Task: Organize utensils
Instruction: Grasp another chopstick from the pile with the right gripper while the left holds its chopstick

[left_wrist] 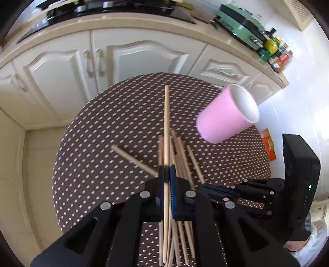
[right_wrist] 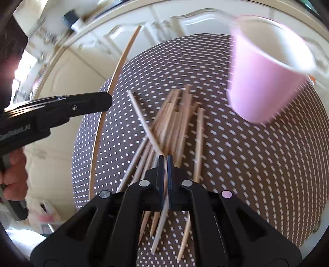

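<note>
My left gripper (left_wrist: 167, 170) is shut on one wooden chopstick (left_wrist: 166, 123) that points away over the table. My right gripper (right_wrist: 165, 159) is shut on another chopstick (right_wrist: 141, 117), which crosses the pile; this view is motion-blurred. A pile of several loose chopsticks (left_wrist: 181, 156) lies on the brown polka-dot round table (left_wrist: 102, 133), and shows in the right wrist view (right_wrist: 176, 123) too. A pink cup (left_wrist: 226, 115) stands on the table's right side, its mouth empty; it also shows in the right wrist view (right_wrist: 265, 78). The right gripper's body (left_wrist: 257, 195) shows in the left view.
Cream kitchen cabinets (left_wrist: 133, 55) and a counter with a black hob (left_wrist: 111, 12), a green appliance (left_wrist: 240, 22) and spice jars (left_wrist: 279, 55) lie beyond the table. An orange box (left_wrist: 269, 146) lies on the floor to the right. The left gripper (right_wrist: 61, 108) and hand show at left.
</note>
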A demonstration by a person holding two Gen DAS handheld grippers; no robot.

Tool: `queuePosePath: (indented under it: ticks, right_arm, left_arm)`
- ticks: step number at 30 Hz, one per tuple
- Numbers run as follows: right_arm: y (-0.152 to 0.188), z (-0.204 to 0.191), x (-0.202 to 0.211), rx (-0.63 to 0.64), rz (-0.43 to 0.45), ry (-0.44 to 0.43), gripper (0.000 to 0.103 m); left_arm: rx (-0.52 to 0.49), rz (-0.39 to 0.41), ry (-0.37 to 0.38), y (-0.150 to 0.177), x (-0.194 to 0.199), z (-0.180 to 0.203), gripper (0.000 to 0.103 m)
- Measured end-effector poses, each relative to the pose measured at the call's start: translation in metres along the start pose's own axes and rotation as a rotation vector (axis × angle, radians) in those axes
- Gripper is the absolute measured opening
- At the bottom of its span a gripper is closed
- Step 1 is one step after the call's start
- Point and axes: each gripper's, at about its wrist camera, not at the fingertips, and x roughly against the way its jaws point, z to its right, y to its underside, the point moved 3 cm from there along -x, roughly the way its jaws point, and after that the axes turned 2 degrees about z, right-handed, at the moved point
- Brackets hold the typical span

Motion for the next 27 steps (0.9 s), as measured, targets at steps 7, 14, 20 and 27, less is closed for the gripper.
queuePosePath:
  ticks: [7,14,20,27]
  right_arm:
    - [-0.031,-0.033,-0.029,0.132,0.006,0.026,0.040]
    - [-0.051,-0.055,-0.065,0.264,-0.035,0.104,0.034]
    - [-0.056,-0.068,-0.081,0.354,-0.063,0.161,0.007]
    - [-0.069,-0.041,-0.017,0.159,0.047,0.015,0.006]
  left_arm:
    - [0.117,-0.014,-0.065,0.019,-0.003,-0.044,0.005]
    - [0.191,-0.013,-0.091,0.027,-0.006,-0.066,0.005]
    - [0.208,-0.004,-0.084,0.024,-0.003,-0.067,0.005]
    - [0.149,0.087,-0.007,-0.004,0.024,-0.038,0.005]
